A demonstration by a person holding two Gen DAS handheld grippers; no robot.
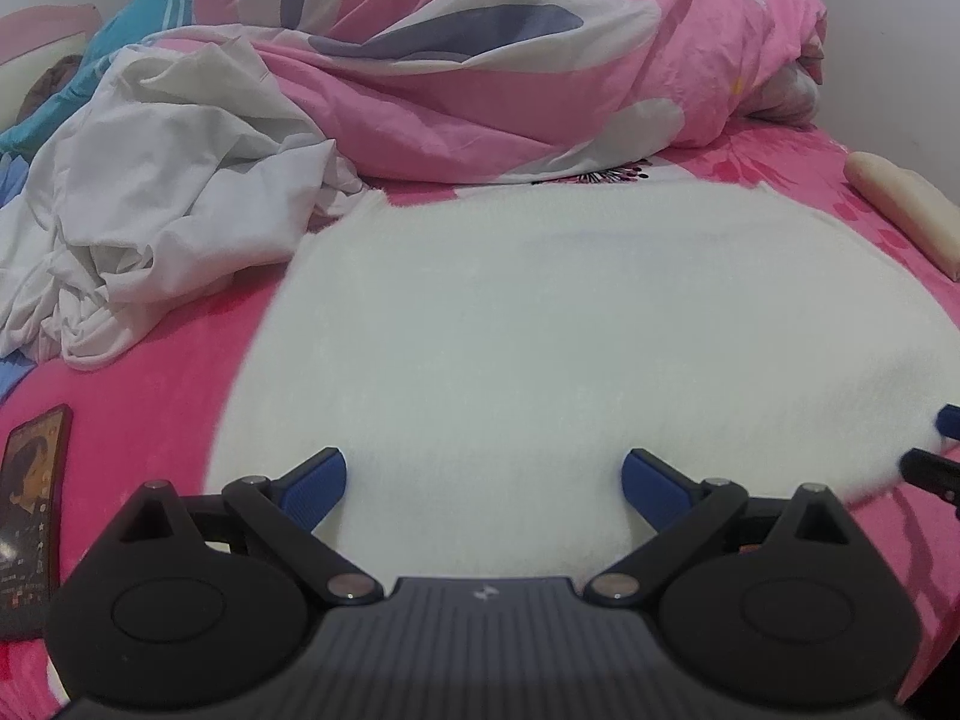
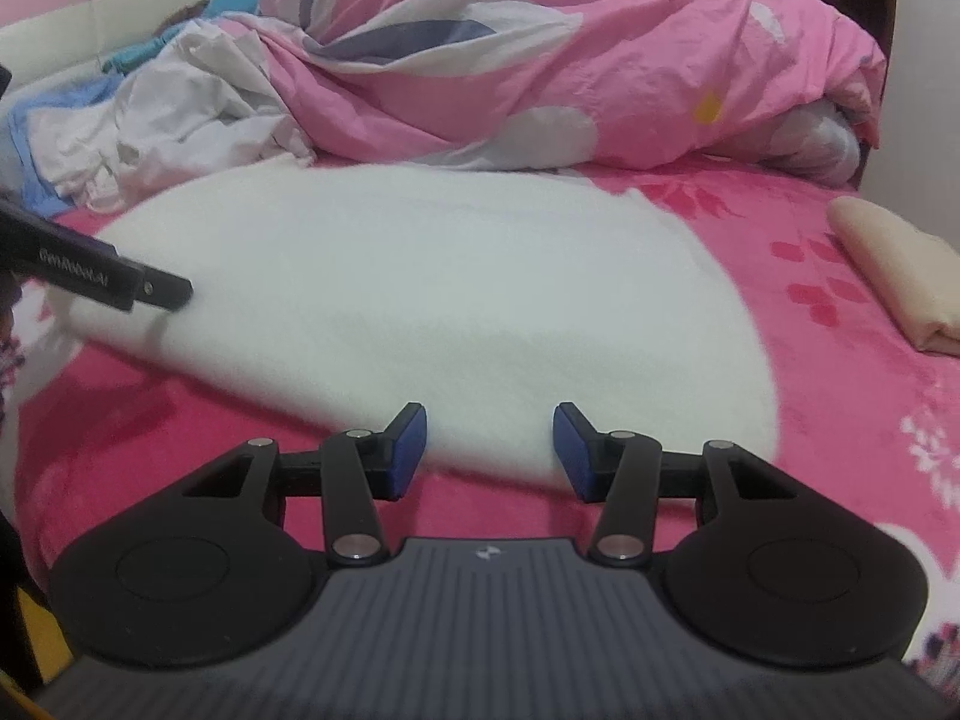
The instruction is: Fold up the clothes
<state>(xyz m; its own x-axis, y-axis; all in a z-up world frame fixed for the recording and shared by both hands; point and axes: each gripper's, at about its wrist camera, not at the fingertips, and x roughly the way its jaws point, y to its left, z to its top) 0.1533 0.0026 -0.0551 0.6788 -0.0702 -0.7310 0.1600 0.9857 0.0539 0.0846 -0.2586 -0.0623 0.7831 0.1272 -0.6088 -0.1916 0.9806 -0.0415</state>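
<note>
One white fleece garment (image 1: 570,324) is seen spread flat on the bed, filling the centre of both wrist views; its surface is soft and blurred, so no sleeves or collar can be made out. It lies on one bright pink floral bedsheet (image 1: 162,372).

Two grippers are counted. The left gripper (image 1: 483,483) is held low at the bottom centre of its own view, over the near edge of the white garment, with its jaws spread wide and nothing between the two blue pads. The right gripper (image 2: 489,450) is shown at the bottom centre of its view, at the near edge of the same garment, its jaws likewise spread apart and holding nothing. In the right wrist view, the left gripper's black finger is seen at the left edge, resting against the garment's left side.

One crumpled pile of white clothing (image 1: 156,210) is found at the left of the left wrist view, just beside the flat garment. One rumpled pink duvet (image 1: 510,60) with white and grey-blue patches is heaped across the top of the frame. One folded cream cloth (image 2: 900,282) is placed at the right edge of the bed, well apart from the white garment. One phone (image 1: 33,516) with a portrait on its screen lies at the lower left.
</note>
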